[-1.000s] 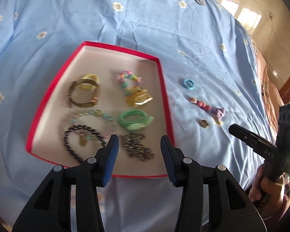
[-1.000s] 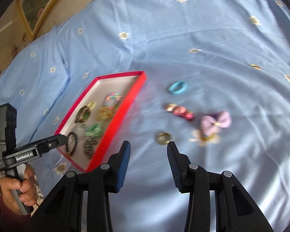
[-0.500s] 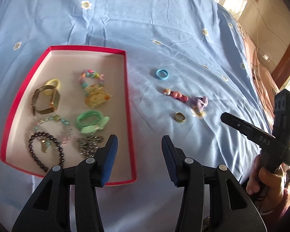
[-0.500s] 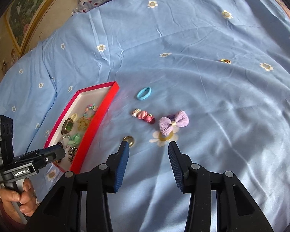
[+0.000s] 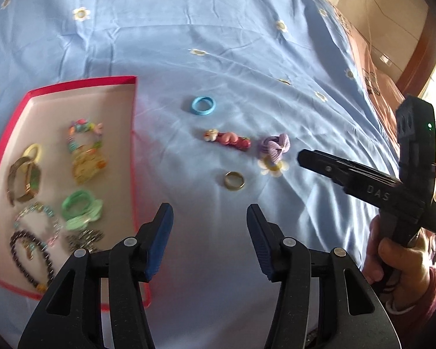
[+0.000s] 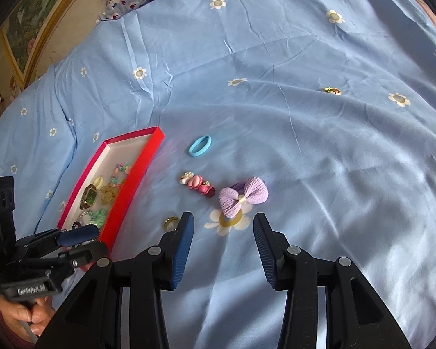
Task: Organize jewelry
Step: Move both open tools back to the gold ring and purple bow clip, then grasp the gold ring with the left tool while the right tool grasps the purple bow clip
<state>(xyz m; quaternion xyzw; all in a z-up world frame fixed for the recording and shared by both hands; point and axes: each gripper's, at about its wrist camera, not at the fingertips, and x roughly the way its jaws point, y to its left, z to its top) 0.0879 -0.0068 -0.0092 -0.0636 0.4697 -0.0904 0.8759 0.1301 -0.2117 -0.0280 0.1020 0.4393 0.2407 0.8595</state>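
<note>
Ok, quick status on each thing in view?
Left gripper: jaws just opening, empty.
Right gripper: jaws apart, empty.
Red tray: open, holding bracelets.
Gold ring: on bedsheet, outside tray.
Blue ring: on bedsheet.
Purple bow: on bedsheet.

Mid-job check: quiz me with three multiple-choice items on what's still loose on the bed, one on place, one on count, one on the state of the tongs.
1. Where does the gold ring lie?
A. in the red tray
B. on the sheet, beside the tray
C. between the left tongs

2. How many pieces lie close to the red tray, outside it?
A. two
B. four
C. six

3. The left tongs are:
A. open, empty
B. shut on the ring
C. shut on the bow

Key: B, ring rests on cloth; B, blue ring, pink clip, purple bow, gold ring; A, nothing between the pads.
</note>
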